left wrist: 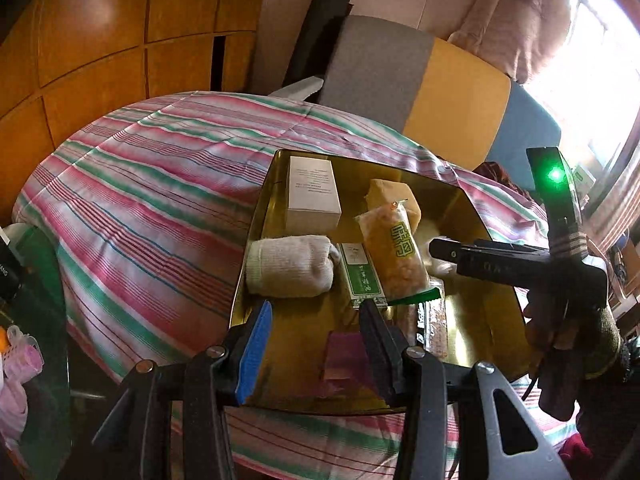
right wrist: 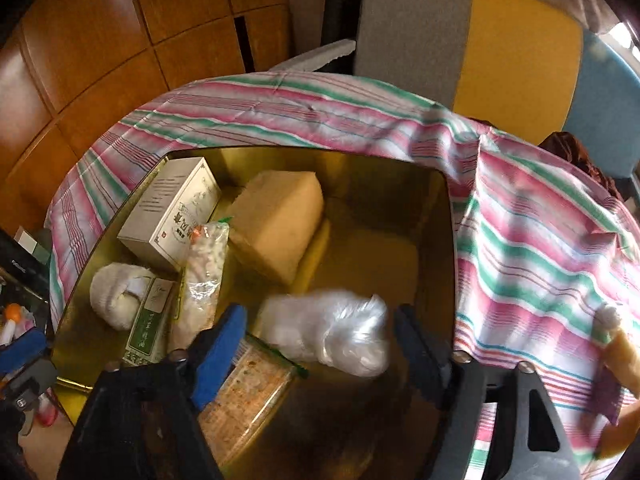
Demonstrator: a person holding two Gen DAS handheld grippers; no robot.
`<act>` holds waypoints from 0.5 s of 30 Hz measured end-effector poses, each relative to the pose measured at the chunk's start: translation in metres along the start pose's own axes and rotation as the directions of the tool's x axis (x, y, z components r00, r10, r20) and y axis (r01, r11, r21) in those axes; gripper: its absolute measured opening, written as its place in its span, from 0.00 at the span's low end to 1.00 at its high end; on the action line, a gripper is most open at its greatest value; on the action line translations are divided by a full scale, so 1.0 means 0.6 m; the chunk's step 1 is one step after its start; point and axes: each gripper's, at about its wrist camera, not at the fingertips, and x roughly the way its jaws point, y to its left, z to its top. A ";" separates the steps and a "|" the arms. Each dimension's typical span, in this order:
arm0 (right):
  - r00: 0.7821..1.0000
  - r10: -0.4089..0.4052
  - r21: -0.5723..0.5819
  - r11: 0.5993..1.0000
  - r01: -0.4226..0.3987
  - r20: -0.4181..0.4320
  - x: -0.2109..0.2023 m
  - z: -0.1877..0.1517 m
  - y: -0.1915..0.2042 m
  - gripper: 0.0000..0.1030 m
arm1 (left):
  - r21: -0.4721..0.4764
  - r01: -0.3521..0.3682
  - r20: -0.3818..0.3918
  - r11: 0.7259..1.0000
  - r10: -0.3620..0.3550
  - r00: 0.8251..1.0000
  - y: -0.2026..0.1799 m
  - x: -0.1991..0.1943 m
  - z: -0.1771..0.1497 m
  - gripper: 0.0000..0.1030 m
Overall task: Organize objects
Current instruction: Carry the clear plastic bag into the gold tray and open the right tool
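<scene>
- A striped cloth [left wrist: 152, 184] in pink, green and white covers the bed-like surface; it is rumpled at its 3 o'clock edge in the right wrist view.
- A gold tray [right wrist: 444, 240] with a shiny, mirror-like floor sits on the cloth and holds the objects.
- At the tray's 10 o'clock corner lies a white box [right wrist: 172, 216]; a tan block [right wrist: 280, 224] leans just beside it toward 12 o'clock.
- At 9 o'clock lies a rolled white sock [left wrist: 288, 266], touching a slim green-and-white box [left wrist: 362, 276]. A clear snack packet [left wrist: 394, 252] with a yellow-green label lies across next to that box.
- A clear plastic bag [right wrist: 332, 328] lies on the tray floor between the 2 spread fingers of the right gripper [right wrist: 320, 344], whose pads do not touch it: released. The bag is blurred.
- The left gripper [left wrist: 316, 344] sits at the tray's 6 o'clock rim, its jaws narrow; whether they pinch the rim I cannot tell.
- A flat packet of reddish grains [right wrist: 244, 384] lies under the right gripper's blue pad.
- Beyond the bed at 12 o'clock stands a panel in grey, yellow and blue [right wrist: 500, 48]; orange wood panelling [left wrist: 96, 40] fills 10 o'clock, and a bright window [left wrist: 592, 60] sits at 2 o'clock in the left wrist view.
</scene>
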 end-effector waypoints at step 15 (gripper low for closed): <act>0.987 0.045 0.110 0.992 -0.062 0.156 -0.101 -0.041 -0.033 0.79 | 0.089 0.023 0.027 0.996 -0.025 0.999 -0.048 -0.027 -0.002 0.44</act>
